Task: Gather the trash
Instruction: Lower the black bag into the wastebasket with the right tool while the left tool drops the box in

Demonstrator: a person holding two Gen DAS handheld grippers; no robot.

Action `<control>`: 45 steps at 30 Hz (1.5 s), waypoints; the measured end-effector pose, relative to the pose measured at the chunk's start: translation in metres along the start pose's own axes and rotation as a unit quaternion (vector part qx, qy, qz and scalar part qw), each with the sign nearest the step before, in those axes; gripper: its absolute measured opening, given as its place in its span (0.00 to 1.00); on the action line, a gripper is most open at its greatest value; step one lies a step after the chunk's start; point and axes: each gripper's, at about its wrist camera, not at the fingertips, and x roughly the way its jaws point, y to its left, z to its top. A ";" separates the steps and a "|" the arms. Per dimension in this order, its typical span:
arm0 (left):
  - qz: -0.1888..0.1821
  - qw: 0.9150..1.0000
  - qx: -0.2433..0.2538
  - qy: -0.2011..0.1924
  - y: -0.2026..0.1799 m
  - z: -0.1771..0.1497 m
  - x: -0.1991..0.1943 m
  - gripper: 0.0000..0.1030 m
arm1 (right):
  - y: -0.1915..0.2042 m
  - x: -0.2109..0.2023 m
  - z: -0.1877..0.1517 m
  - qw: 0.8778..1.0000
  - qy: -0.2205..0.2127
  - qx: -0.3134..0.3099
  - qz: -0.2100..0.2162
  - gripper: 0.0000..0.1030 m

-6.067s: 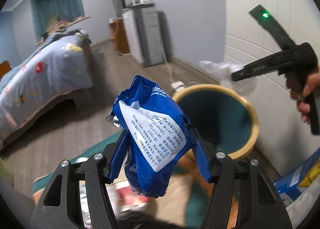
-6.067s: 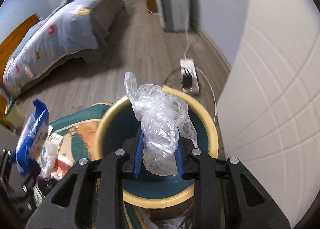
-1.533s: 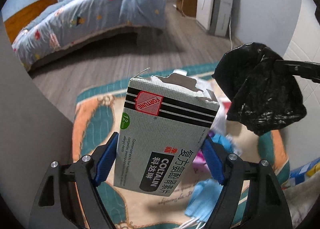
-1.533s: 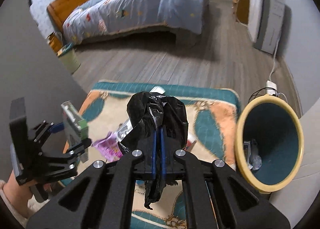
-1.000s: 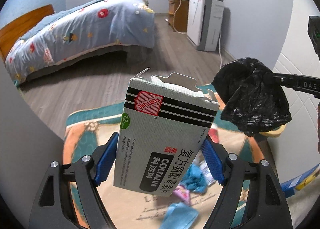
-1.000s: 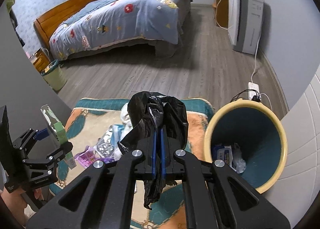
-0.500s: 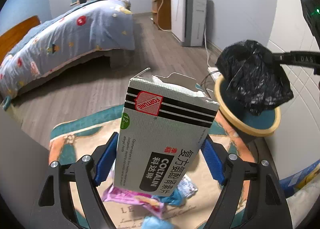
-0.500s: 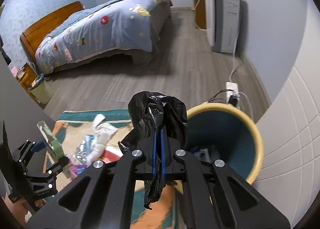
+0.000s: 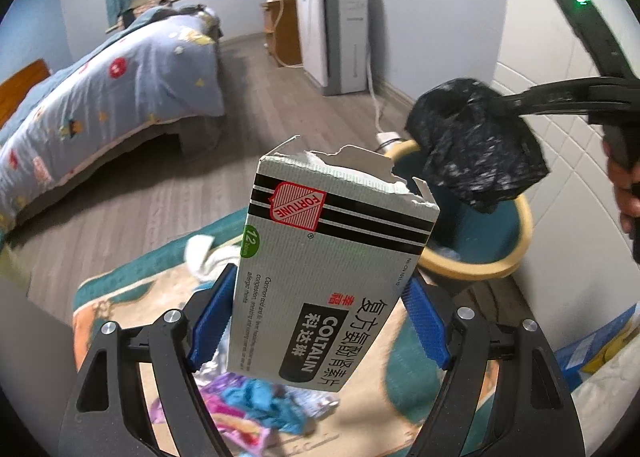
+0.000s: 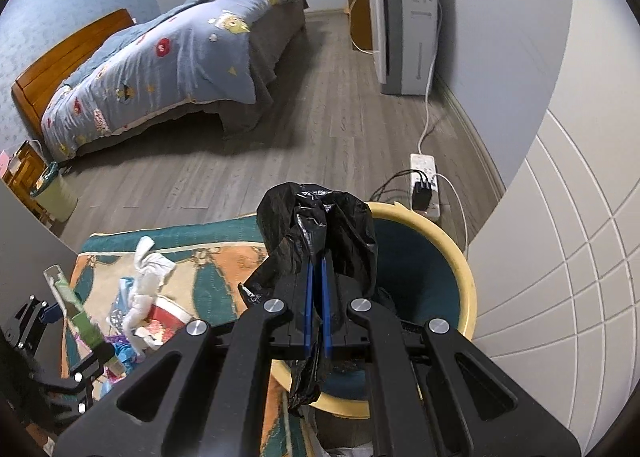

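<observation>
Bedroom floor of grey wood planks carries a patterned rug (image 10: 224,257) with scattered litter beside a white tiled wall. My left hand-held gripper (image 9: 316,321) clamps a torn grey medicine box (image 9: 332,269) between its blue pads (image 9: 210,323), jaws wide around the carton, which is raised above the rug with its ripped end up. My right hand-held gripper (image 10: 316,309) is closed tight on a crumpled black plastic bag (image 10: 320,225), which hangs over the near rim of a wastebasket (image 10: 460,269), yellow-rimmed with a teal interior. In the left wrist view the bag (image 9: 476,145) sits above the basket opening (image 9: 516,225), to the right of the box. Some trash lies inside the basket. On the rug lie a crumpled white tissue (image 10: 148,273), a red-and-white wrapper (image 10: 168,317) and blue and pink scraps (image 9: 256,401). Behind the basket a white power strip (image 10: 424,181) rests on the floor. Farther back stand a bed with a blue quilt (image 10: 168,61) and a white cabinet (image 10: 408,25).
</observation>
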 end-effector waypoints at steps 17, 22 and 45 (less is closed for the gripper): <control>-0.092 0.994 0.058 0.019 -0.074 0.028 0.054 0.77 | -0.052 0.036 -0.009 0.996 0.039 0.084 -0.019 0.03; -0.093 0.994 0.063 0.016 -0.081 0.038 0.062 0.77 | -0.074 0.044 -0.013 0.993 0.046 0.099 -0.044 0.03; -0.098 0.994 0.036 -0.007 -0.100 0.076 0.105 0.84 | -0.101 0.064 -0.024 0.985 0.070 0.152 -0.049 0.03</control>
